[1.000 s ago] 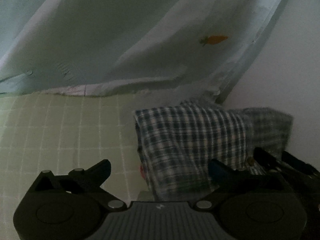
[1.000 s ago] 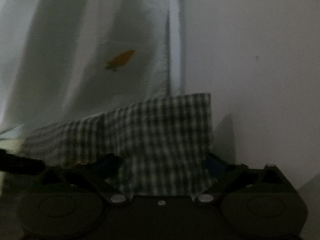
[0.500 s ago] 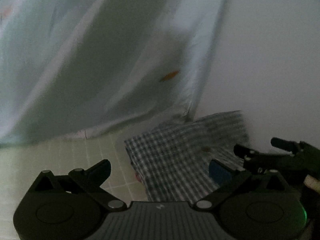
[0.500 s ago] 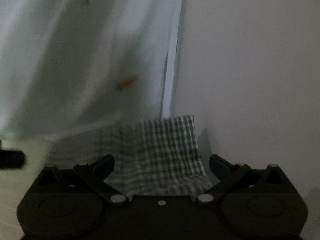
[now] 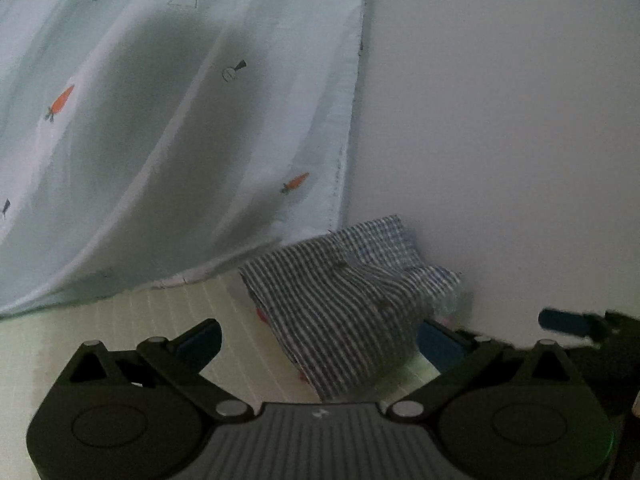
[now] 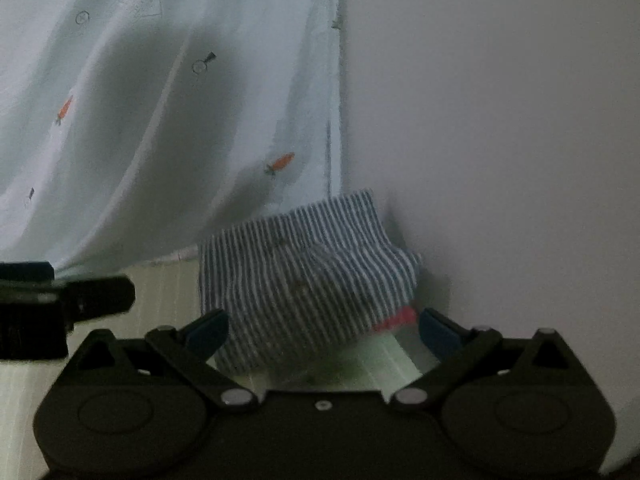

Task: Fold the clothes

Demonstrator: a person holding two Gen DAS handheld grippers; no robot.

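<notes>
Left wrist view, going left to right. A big pale blue curtain (image 5: 168, 128) hangs on the left, w/ small orange carrots and little drawn shapes on it. Its bottom edge meets the surface (image 5: 80, 344), which is light green w/ thin white lines. The left gripper (image 5: 318, 338) is at the bottom, both blue-tipped fingers spread wide apart, nothing held between them. Just past the fingers lies the checked cloth (image 5: 344, 304), blue and white, folded into a lumpy pile. It sits on the surface in the corner, touching the curtain hem at the back and right next to the white wall (image 5: 500, 120). A bit of red shows under its left edge. The picture is blurry, so I can't tell what the red bit is. Far right, the dark tip of the right gripper (image 5: 576, 322) pokes in, near the cloth but not touching it.

Right wrist view. The left gripper (image 6: 92, 296) shows as a dark blur at the left edge. The right gripper (image 6: 323, 330) is also wide open, holding nothing. The checked cloth (image 6: 300, 280) sits just in front of it, between the two fingers but not pinched, w/ a red strip at its lower right. The wall (image 6: 500, 120) fills the right side.
</notes>
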